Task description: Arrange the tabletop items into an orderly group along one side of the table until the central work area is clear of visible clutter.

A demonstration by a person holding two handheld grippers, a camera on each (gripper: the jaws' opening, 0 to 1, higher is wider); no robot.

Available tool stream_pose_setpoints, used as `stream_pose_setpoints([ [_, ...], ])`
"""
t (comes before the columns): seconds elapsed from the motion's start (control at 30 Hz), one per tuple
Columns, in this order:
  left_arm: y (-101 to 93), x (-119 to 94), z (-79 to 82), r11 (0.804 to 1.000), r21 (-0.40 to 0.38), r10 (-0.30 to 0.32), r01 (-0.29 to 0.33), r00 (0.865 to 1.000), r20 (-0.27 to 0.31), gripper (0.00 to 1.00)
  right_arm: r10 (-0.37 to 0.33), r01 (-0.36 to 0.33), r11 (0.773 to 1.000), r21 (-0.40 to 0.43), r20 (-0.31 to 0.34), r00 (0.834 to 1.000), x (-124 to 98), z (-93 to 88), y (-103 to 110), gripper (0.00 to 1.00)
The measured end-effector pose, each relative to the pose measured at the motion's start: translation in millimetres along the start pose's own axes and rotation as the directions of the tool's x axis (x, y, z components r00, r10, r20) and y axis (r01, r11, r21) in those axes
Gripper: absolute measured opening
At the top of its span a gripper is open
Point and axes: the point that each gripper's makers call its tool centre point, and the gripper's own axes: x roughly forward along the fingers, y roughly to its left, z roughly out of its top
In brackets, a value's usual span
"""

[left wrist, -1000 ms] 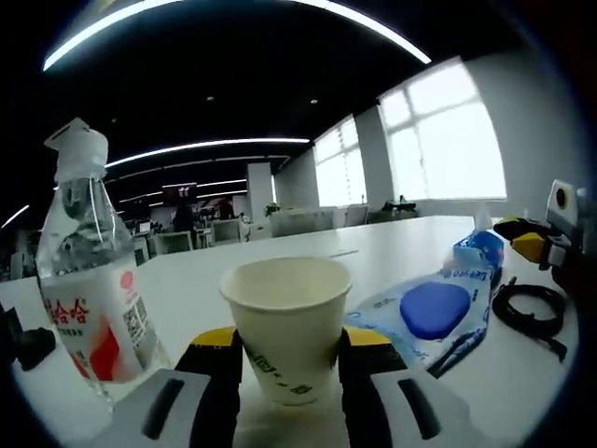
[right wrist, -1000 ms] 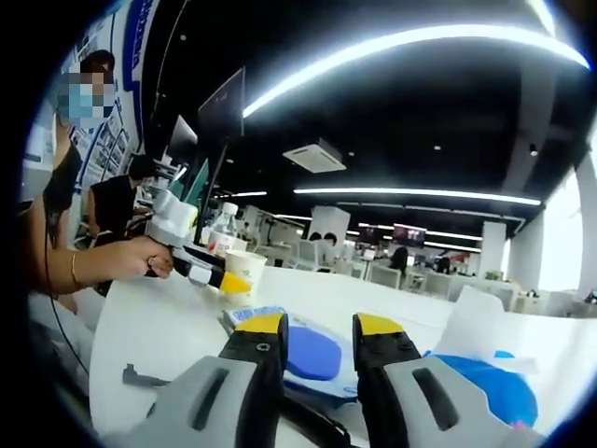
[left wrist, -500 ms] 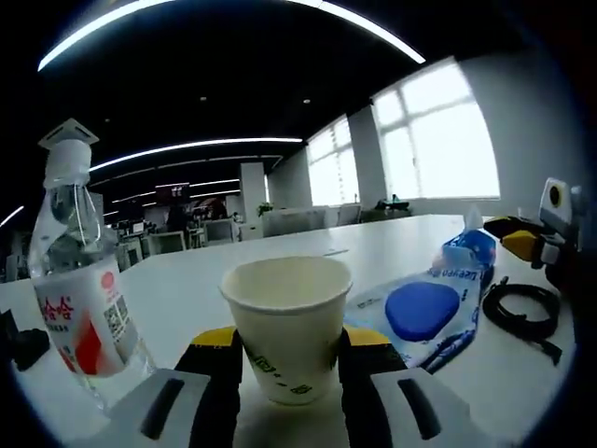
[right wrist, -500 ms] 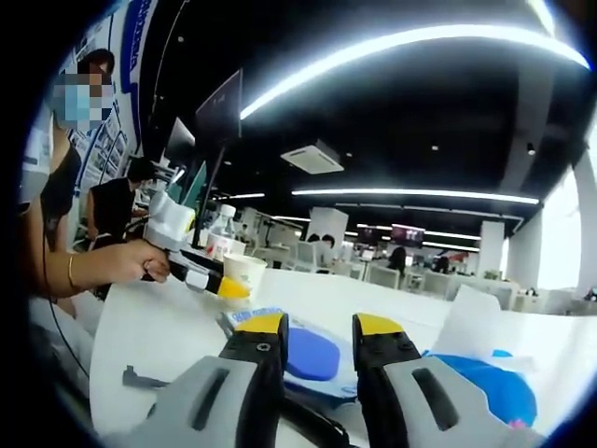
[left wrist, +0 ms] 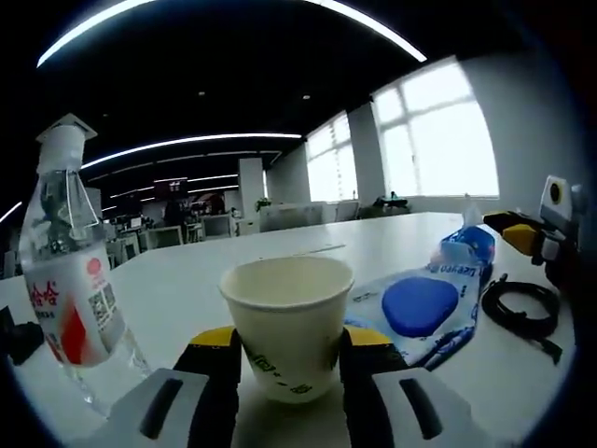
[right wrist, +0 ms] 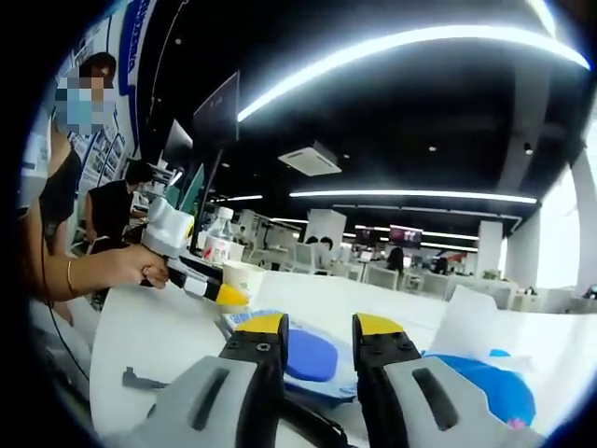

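In the left gripper view the left gripper (left wrist: 284, 359) has its two yellow-tipped jaws closed against the sides of a paper cup (left wrist: 286, 322), which stands upright on the white table (left wrist: 187, 289) with its mouth open. All other places here are given from the cup. To its left, near but apart, stands a clear water bottle (left wrist: 67, 280) with a white cap and a red and white label. To the cup's right lies a blue wipes pack (left wrist: 424, 303) with a round blue lid, its near corner just beside the right jaw. Beyond the pack, further right, a black cable (left wrist: 522, 313) lies coiled on the table, and above it the right gripper (left wrist: 532, 238) comes in at the edge, yellow tips showing.

In the right gripper view the right gripper (right wrist: 317, 331) hangs over the table (right wrist: 159, 336) with its jaws a narrow gap apart and nothing between them (the wipes pack (right wrist: 312, 355) lies just past the tips). The cup (right wrist: 244, 278) sits well off to the left, held by the left gripper (right wrist: 219, 291) in a person's hand (right wrist: 126, 266). The bottle (right wrist: 218, 245) stands just behind the cup. A small dark object (right wrist: 145, 378) lies on the table nearer the camera than the cup; what it is I cannot tell
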Motion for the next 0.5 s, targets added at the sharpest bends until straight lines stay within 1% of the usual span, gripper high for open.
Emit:
stream_pose_setpoints([
  [0.17,-1.2,-1,-1.6,1.0,-0.005,-0.004,0.004,1.0,-0.01,0.42,0.002,-0.002,1.0,-0.001,-0.004,1.0,1,-0.9,0,0.26],
  [0.33,-3.5,-4,-2.9,1.0,-0.013,-0.014,0.014,1.0,-0.013,0.47,0.004,-0.004,1.0,-0.001,-0.008,1.0,1,-1.6,1,0.26],
  [0.5,-3.4,-14,2.0,1.0,-0.007,-0.015,0.015,1.0,-0.005,0.49,0.002,-0.002,1.0,-0.001,-0.01,1.0,1,-2.0,1,0.26],
])
